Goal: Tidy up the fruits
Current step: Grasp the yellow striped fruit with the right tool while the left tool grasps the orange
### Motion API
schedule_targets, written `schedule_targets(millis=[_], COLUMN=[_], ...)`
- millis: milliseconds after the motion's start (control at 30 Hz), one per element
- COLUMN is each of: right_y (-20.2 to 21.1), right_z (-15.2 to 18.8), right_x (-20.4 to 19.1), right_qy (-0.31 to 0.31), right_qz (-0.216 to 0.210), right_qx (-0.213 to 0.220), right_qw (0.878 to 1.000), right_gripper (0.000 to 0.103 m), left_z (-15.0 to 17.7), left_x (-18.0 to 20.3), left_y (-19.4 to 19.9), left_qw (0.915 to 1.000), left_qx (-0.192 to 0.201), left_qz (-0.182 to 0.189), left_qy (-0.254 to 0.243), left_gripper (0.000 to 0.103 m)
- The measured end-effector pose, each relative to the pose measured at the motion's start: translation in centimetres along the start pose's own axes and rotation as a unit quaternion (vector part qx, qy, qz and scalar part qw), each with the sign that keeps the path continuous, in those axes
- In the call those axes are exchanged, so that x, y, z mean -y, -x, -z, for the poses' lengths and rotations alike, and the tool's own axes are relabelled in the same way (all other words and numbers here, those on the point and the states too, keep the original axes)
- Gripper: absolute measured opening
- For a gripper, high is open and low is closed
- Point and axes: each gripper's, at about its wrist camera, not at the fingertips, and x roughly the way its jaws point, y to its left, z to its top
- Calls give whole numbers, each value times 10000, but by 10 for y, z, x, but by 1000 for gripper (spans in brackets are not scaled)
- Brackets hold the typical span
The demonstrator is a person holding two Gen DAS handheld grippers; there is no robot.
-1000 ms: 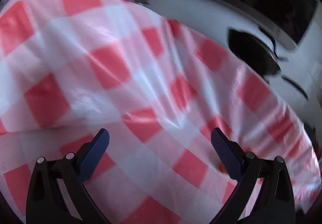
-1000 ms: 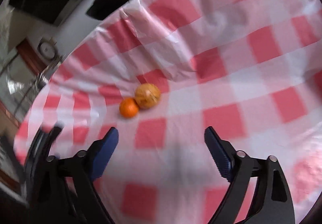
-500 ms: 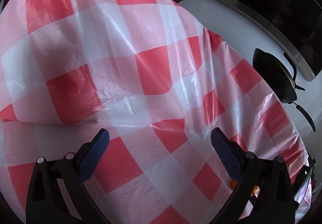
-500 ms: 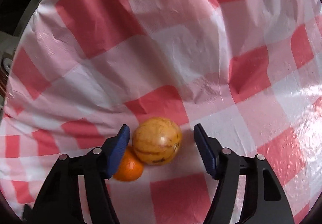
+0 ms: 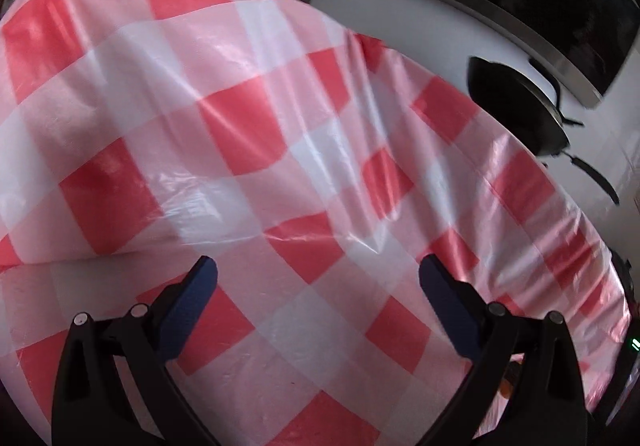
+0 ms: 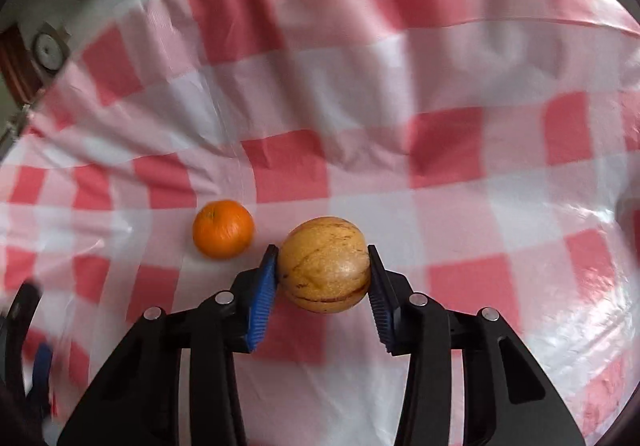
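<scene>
My right gripper has closed since half a second ago: then its pads stood wide on either side of the melon, now both blue pads press against its flanks, so I am grasping it. The orange, which was touching the melon and half tucked behind my left-hand pad, now sits apart from it on the cloth, just to the left. I judge the melon is coming up off the cloth, though the blur keeps me from being sure. That means the first fruit is in hand and ready to be carried to wherever it belongs; no bowl or tray shows in either view, so I cannot say where. My left gripper stands released, its pads wide apart over bare checks, holding nothing. Count: two fruits, one melon and one orange; one checked cloth; two grippers. Beyond the cloth's far edge in the left view sits one dark pan on a white counter.
</scene>
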Motion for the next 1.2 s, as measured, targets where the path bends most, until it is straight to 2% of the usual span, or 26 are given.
schedule_targets(millis=[67, 133, 267, 367, 533, 700, 833, 933, 967, 1000, 1033, 1100, 1167, 1200], right_y=[17, 32, 46, 54, 54, 49, 51, 51, 50, 50, 50, 48, 49, 49], right_z=[12, 24, 43, 44, 40, 35, 36, 36, 36, 36, 36, 36, 36, 36], right_x=[16, 30, 58, 84, 106, 107, 108, 108, 108, 108, 108, 107, 106, 106], right_qy=[212, 426, 389, -321, -1036, -1186, -1200, -1197, -1200, -1200, -1196, -1179, -1172, -1182], right_qz=[-127, -91, -145, -515, -804, -772, -786, -783, -787, -791, -794, -807, -805, -813], right_qx=[94, 160, 373, 509, 586, 607, 626, 615, 612, 609, 602, 585, 585, 593], right_qw=[9997, 9989, 9984, 9969, 9896, 9881, 9877, 9878, 9878, 9877, 9878, 9880, 9881, 9879], right_gripper=[42, 42, 43, 43, 43, 43, 43, 43, 43, 43, 43, 43, 43, 43], left_z=[2, 7, 22, 34, 47, 54, 59, 59, 60, 61, 64, 69, 70, 68], left_x=[7, 19, 47, 65, 82, 121, 153, 164, 167, 168, 169, 173, 172, 166], left_y=[-1, -5, -10, -4, -6, -26, -58, -78, -85, -89, -90, -88, -84, -81], left_qw=[9997, 9970, 9864, 9787, 9734, 9688, 9637, 9617, 9590, 9568, 9549, 9486, 9475, 9520], left_qx=[-77, -371, -762, -749, -955, -1140, -1451, -1613, -1735, -1821, -1803, -1801, -1810, -1732], left_qz=[168, 543, 1009, 1057, 1231, 1143, 833, 556, 501, 473, 364, 430, 592, 637], left_qy=[-154, -401, -1051, -1592, -1677, -1879, -2079, -2144, -2183, -2215, -2329, -2565, -2569, -2442], left_gripper=[101, 101, 101, 101, 101, 101, 101, 93, 85, 73, 68, 46, 42, 42])
